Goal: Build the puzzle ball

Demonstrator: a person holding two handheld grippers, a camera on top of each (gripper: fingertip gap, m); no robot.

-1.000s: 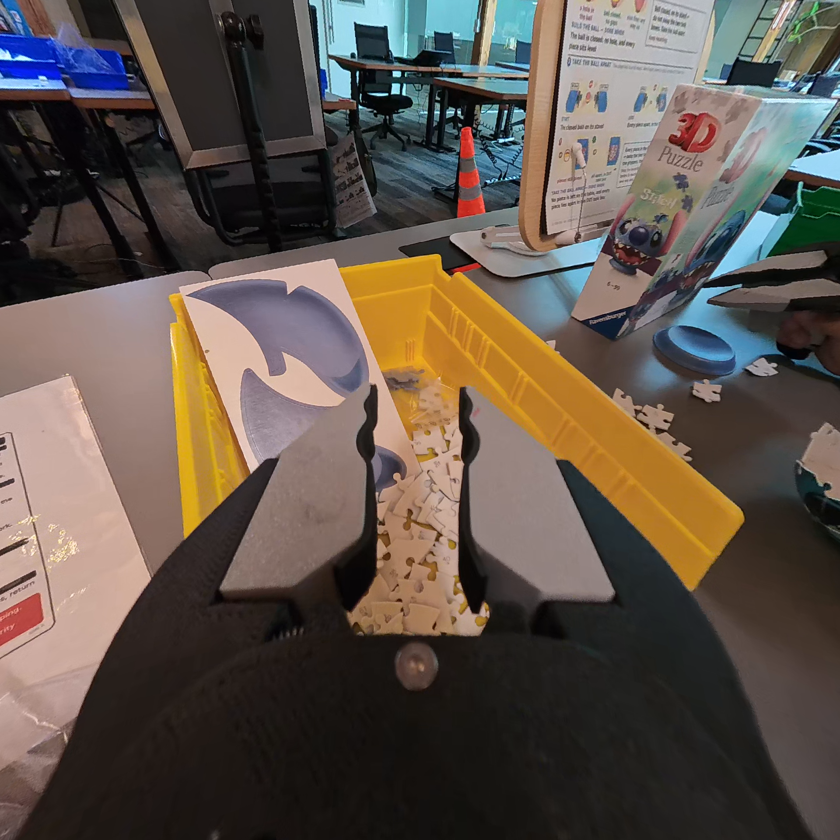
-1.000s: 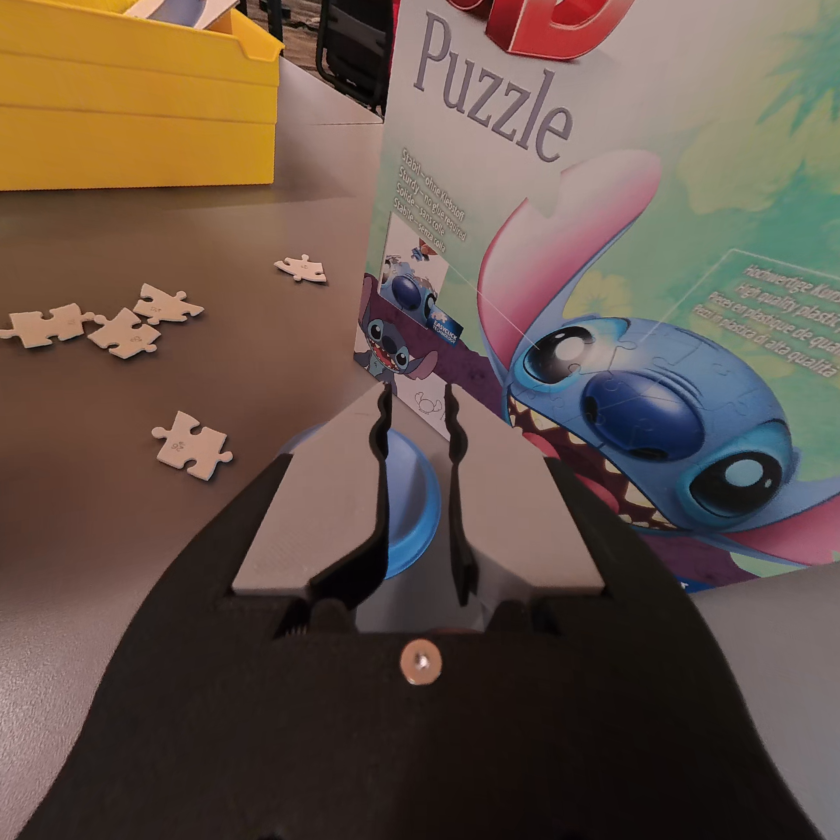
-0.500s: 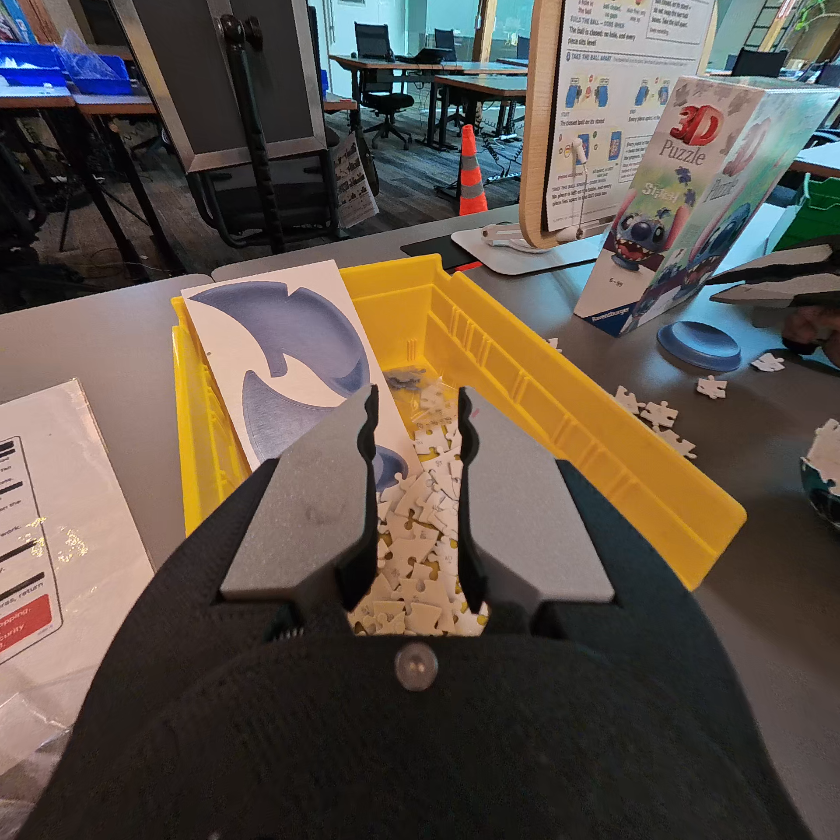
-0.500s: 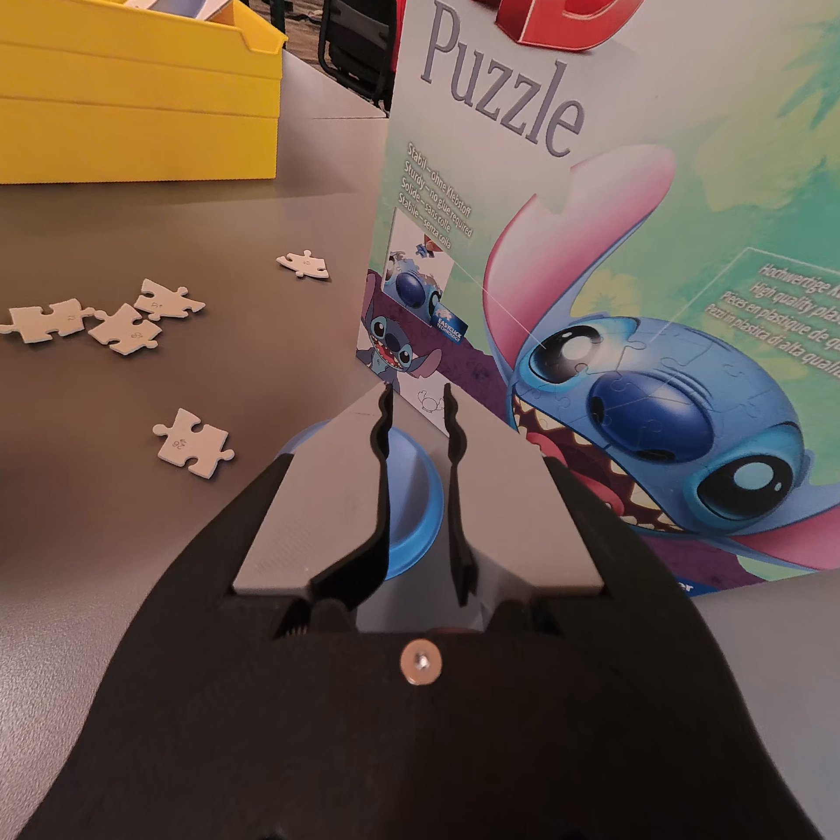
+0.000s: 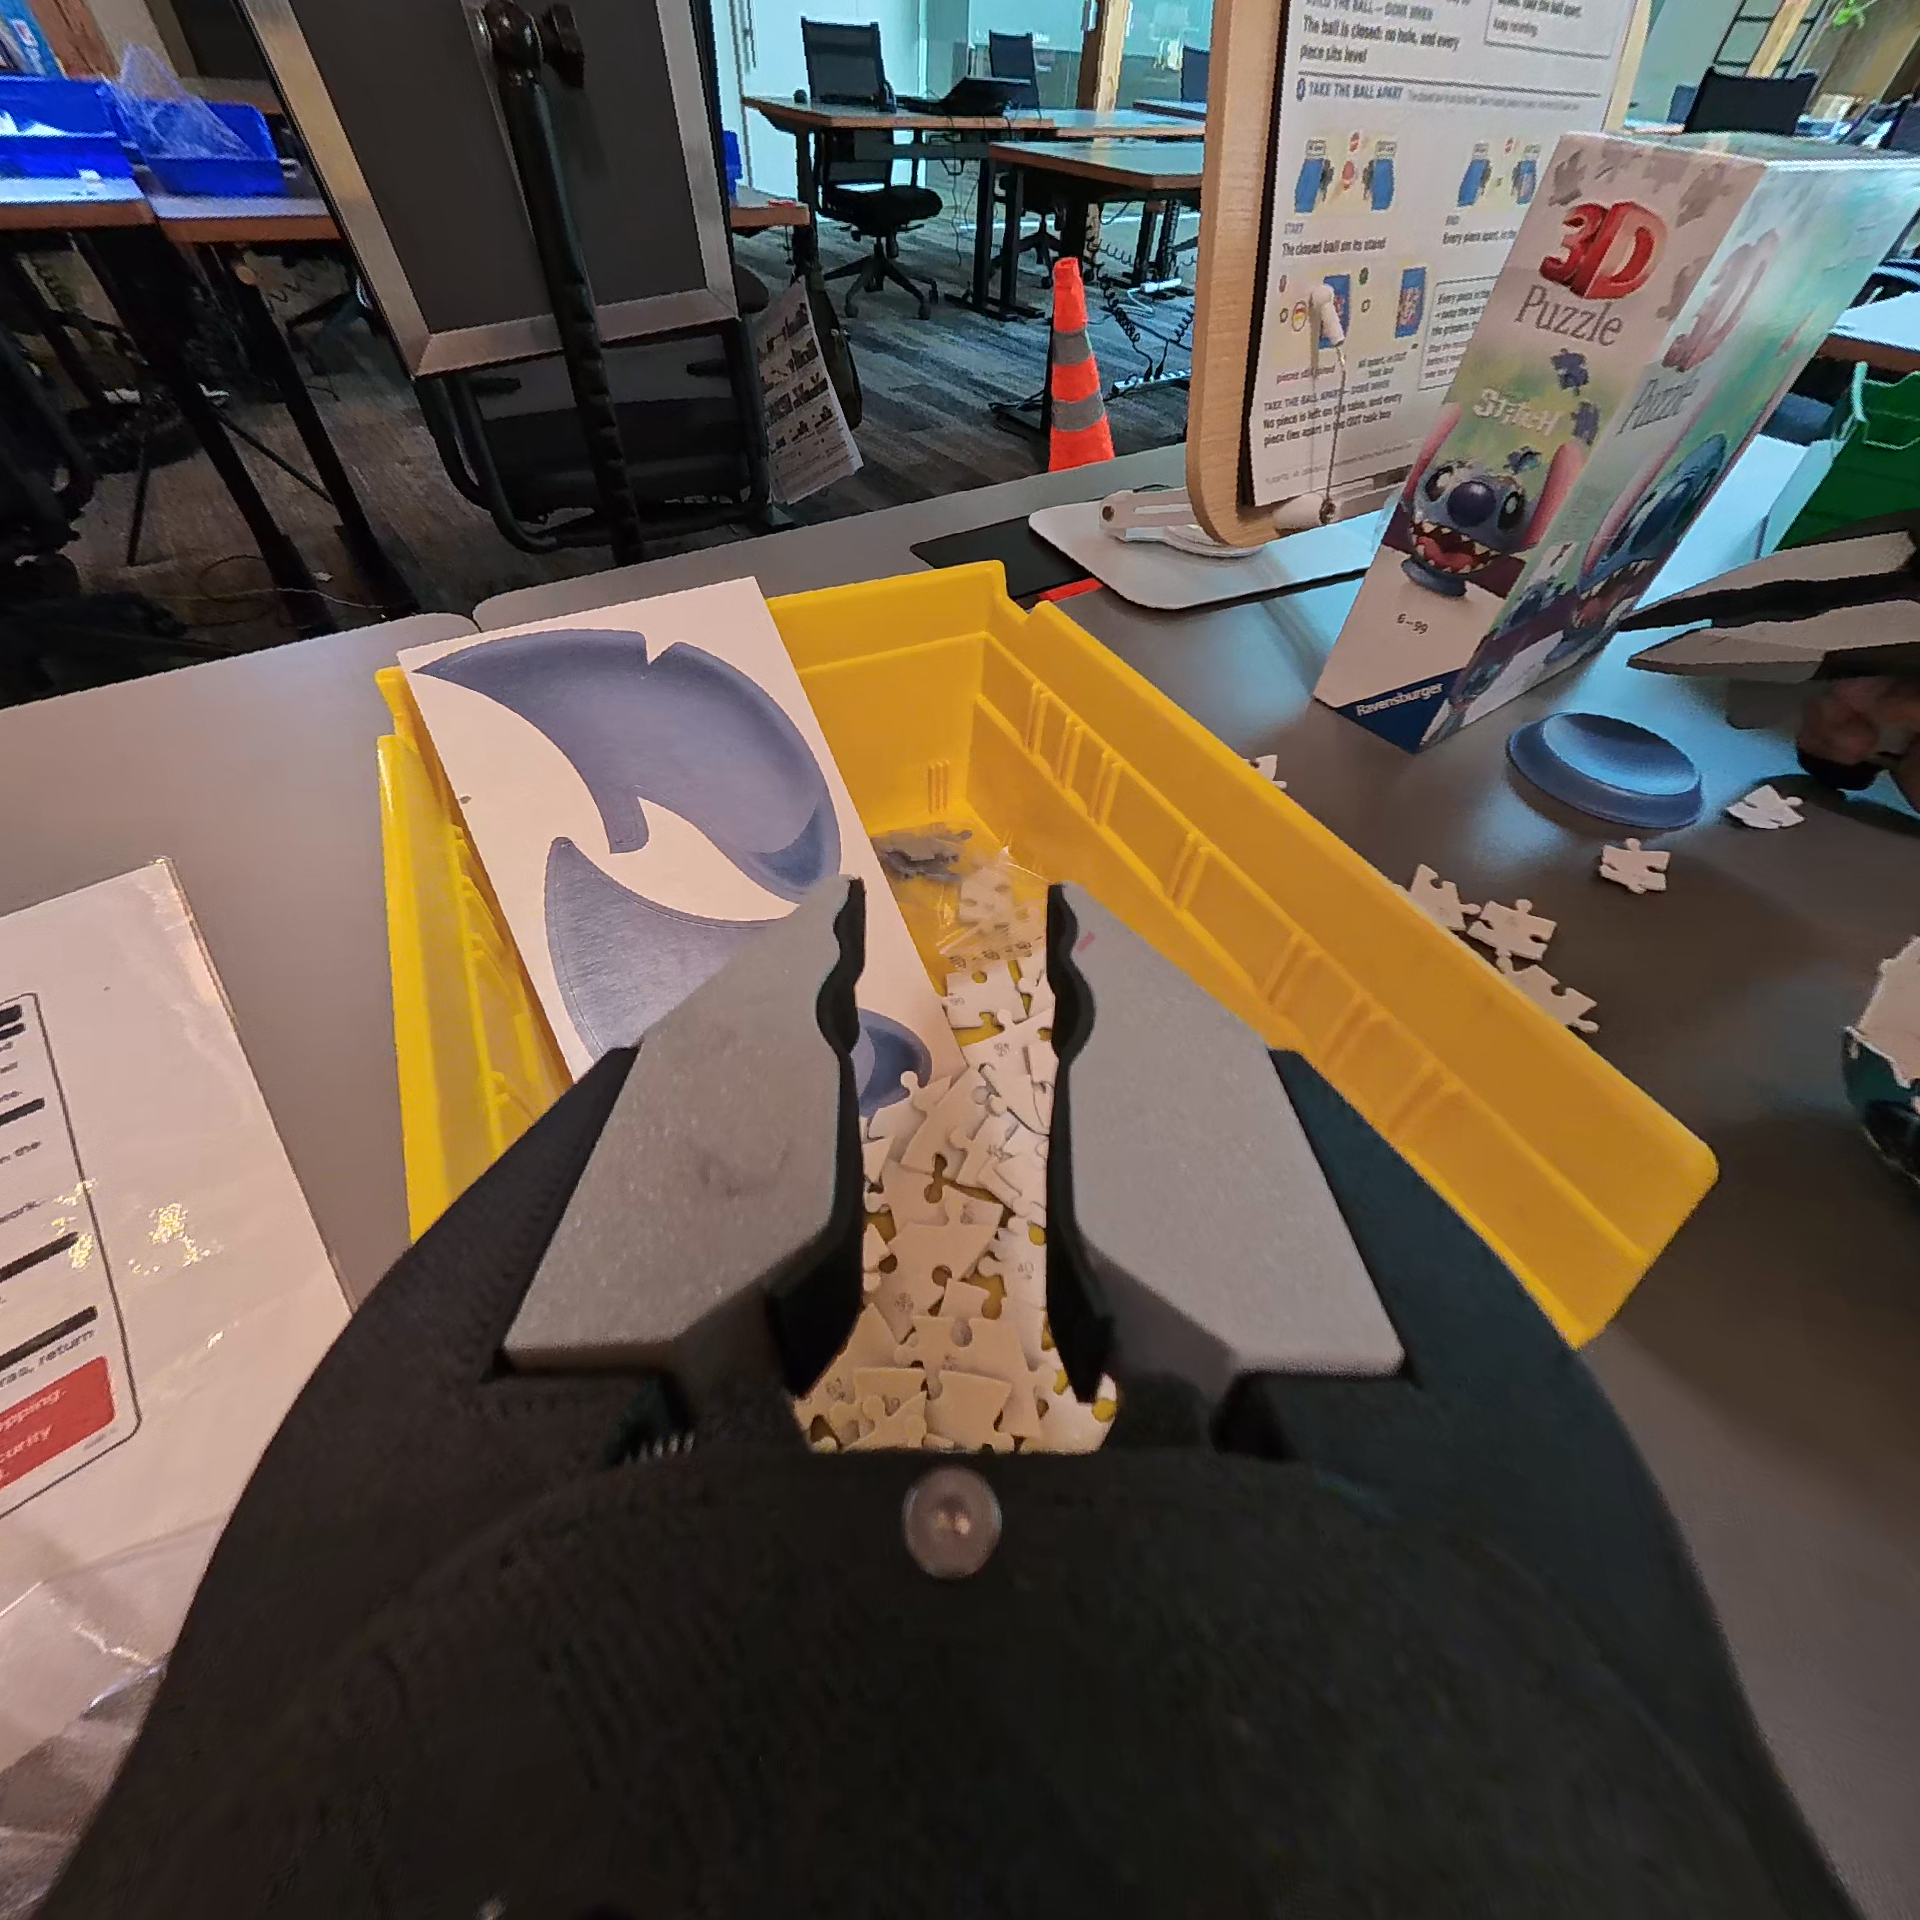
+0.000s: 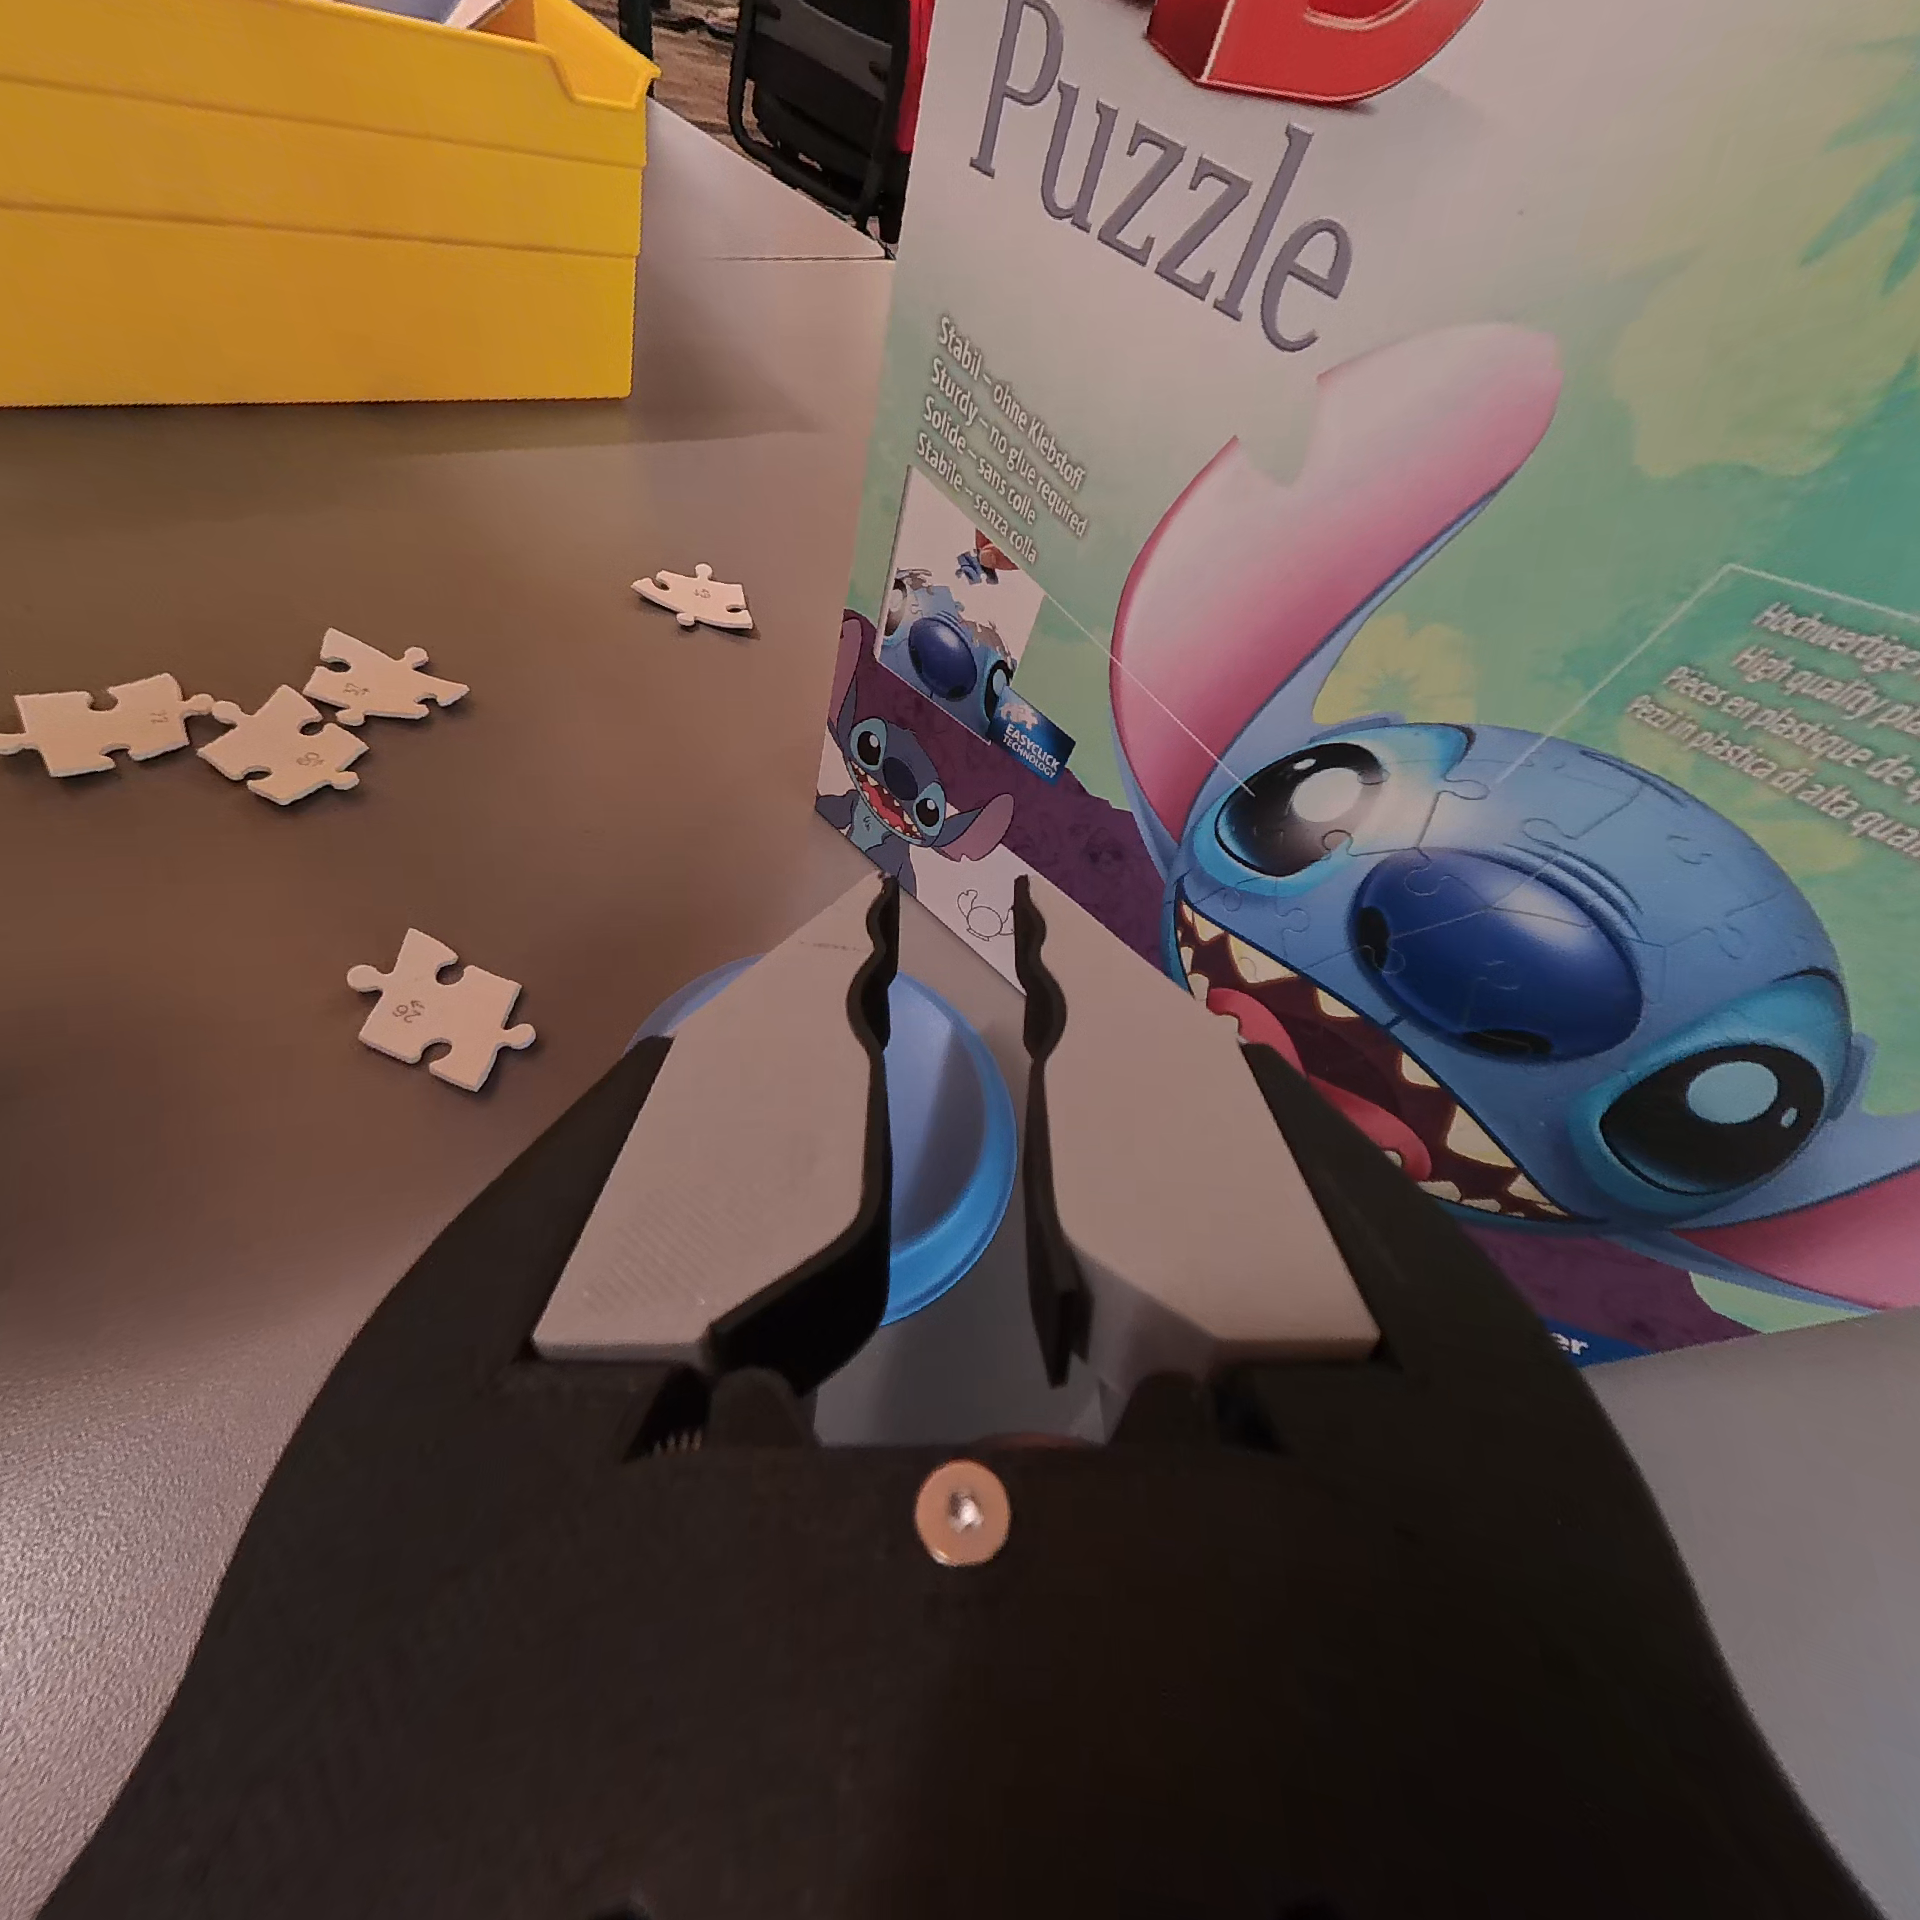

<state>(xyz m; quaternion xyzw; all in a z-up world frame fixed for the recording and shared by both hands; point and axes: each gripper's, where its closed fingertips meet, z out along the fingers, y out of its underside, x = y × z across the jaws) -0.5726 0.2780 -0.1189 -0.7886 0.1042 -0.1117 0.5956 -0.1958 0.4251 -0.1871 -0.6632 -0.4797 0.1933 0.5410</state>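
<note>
My left gripper (image 5: 951, 904) is open and empty, held above a yellow bin (image 5: 1299, 935) with a heap of white puzzle pieces (image 5: 966, 1226) and a white card with blue ear shapes (image 5: 644, 790). My right gripper (image 6: 954, 894) is open and empty, low over the blue round stand (image 6: 935, 1132), which lies under its fingers in front of the puzzle box (image 6: 1455, 520). In the left wrist view the stand (image 5: 1605, 769), the box (image 5: 1590, 436), my right gripper (image 5: 1766, 623) and the edge of a partly built ball (image 5: 1886, 1070) show at the right.
Loose white pieces lie on the grey table left of the stand (image 6: 442, 1008) (image 6: 281, 743) and beside the bin (image 5: 1496, 935). A printed sheet in plastic (image 5: 114, 1195) lies at the left. An instruction board on a stand (image 5: 1382, 229) rises behind the box.
My left gripper has drawn back and risen slightly over the bin. My right gripper has backed off a little from the box; the stand stays under its fingers. Both stay open.
</note>
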